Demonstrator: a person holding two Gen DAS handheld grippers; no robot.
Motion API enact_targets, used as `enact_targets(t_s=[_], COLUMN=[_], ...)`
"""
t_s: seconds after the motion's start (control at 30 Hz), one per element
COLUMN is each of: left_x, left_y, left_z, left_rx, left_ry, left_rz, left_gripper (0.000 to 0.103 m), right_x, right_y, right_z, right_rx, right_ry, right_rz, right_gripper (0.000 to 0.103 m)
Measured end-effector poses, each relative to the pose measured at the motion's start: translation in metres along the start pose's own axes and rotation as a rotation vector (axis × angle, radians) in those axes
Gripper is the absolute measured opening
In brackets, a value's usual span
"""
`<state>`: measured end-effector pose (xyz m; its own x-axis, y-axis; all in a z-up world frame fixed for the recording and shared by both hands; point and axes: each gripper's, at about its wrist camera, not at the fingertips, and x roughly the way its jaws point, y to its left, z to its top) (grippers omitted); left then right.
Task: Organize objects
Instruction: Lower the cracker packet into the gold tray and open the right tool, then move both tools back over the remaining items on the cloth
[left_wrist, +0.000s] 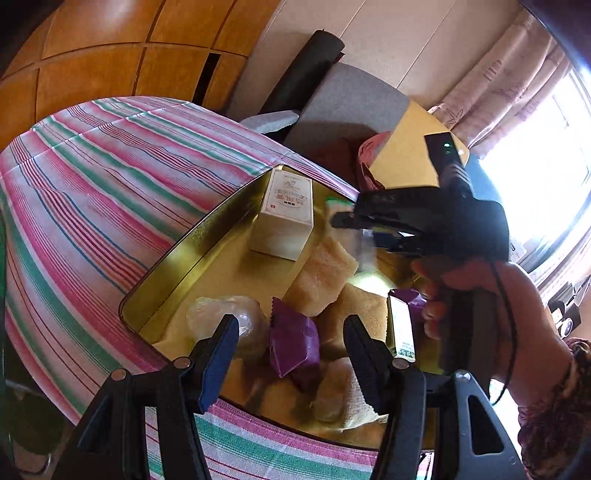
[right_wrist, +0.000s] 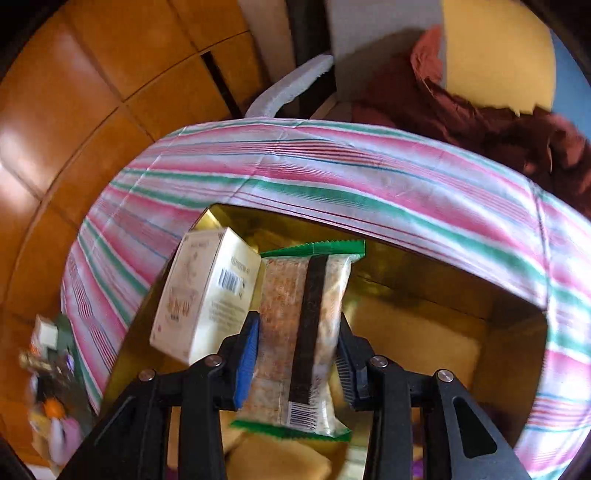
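The right gripper (right_wrist: 297, 354) had its jaws pinching a clear snack packet with green zigzag ends and a black strip down its back (right_wrist: 301, 325). The packet hung over the shiny gold metal tin (right_wrist: 406, 273), which sat on the surface under a pink, green and white striped cloth (right_wrist: 332, 177). A tall cream cardboard box (right_wrist: 201, 291) stood in the tin, just beside the packet and maybe touching it.

The left gripper (left_wrist: 291, 350) hovered over the near end of the tin with its jaws spread wide and nothing between them. Below it lay a purple foil packet (left_wrist: 293, 343), a lumpy clear plastic bag (left_wrist: 229, 317) and folded yellow towels (left_wrist: 321, 277).

The step looked like putting the snack packet down in the tin. To do it well, the packet probably needed to go down slowly into the bare spot next to the cream box, without bumping the box, since a tall box could tip over. The squeeze likely had to stay soft, because the food inside looked crumbly. The jaws would best let go only when the packet rested on the tin floor or a towel. The left gripper seemed best kept out of the way.
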<state>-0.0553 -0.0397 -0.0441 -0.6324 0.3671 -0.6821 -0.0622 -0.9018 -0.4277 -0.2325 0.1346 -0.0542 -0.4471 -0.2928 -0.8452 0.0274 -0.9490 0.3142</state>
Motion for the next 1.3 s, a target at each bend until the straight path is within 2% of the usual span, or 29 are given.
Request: enact_targets(t_s=[0.03, 0.1, 0.27, 0.37, 0.57, 0.73, 0.97, 1.1, 1.3], left_x=[0.000, 0.000, 0.000, 0.001, -0.002, -0.006, -0.014, -0.017, -0.022], left_y=[0.000, -0.001, -0.005, -0.011, -0.026, -0.047, -0.077, -0.097, -0.132], left_z=[0.000, -0.001, -0.004, -0.007, -0.015, -0.026, -0.045, -0.060, -0.088], left_rx=[0.000, 0.003, 0.017, 0.034, 0.084, 0.157, 0.249, 0.309, 0.434], left_ry=[0.000, 0.001, -0.001, 0.006, 0.012, 0.012, 0.017, 0.036, 0.075], left_rz=[-0.003, -0.004, -0.011, -0.017, -0.051, -0.064, -0.102, -0.119, -0.172], left_gripper=[0.060, 0.060, 0.060, 0.060, 0.060, 0.060, 0.060, 0.060, 0.060], right_x=[0.003, 0.004, -0.021, -0.042, -0.084, -0.112, -0.140, -0.146, -0.149], right_y=[-0.001, -0.001, 0.005, 0.007, 0.000, -0.025, -0.072, -0.107, -0.168], right_z=[-0.001, -0.003, -0.013, -0.023, -0.047, -0.068, -0.101, -0.126, -0.169], right_rx=[0.019, 0.034, -0.056, -0.113, -0.185, -0.148, -0.091, -0.038, 0.063], right_ry=[0.010, 0.017, -0.040, -0.089, -0.162, -0.195, -0.220, -0.204, -0.162], right_rz=[0.028, 0.031, 0.006, -0.024, -0.063, -0.074, -0.134, -0.171, -0.213], right_gripper=[0.049, 0.060, 0.060, 0.067, 0.071, 0.074, 0.077, 0.081, 0.081])
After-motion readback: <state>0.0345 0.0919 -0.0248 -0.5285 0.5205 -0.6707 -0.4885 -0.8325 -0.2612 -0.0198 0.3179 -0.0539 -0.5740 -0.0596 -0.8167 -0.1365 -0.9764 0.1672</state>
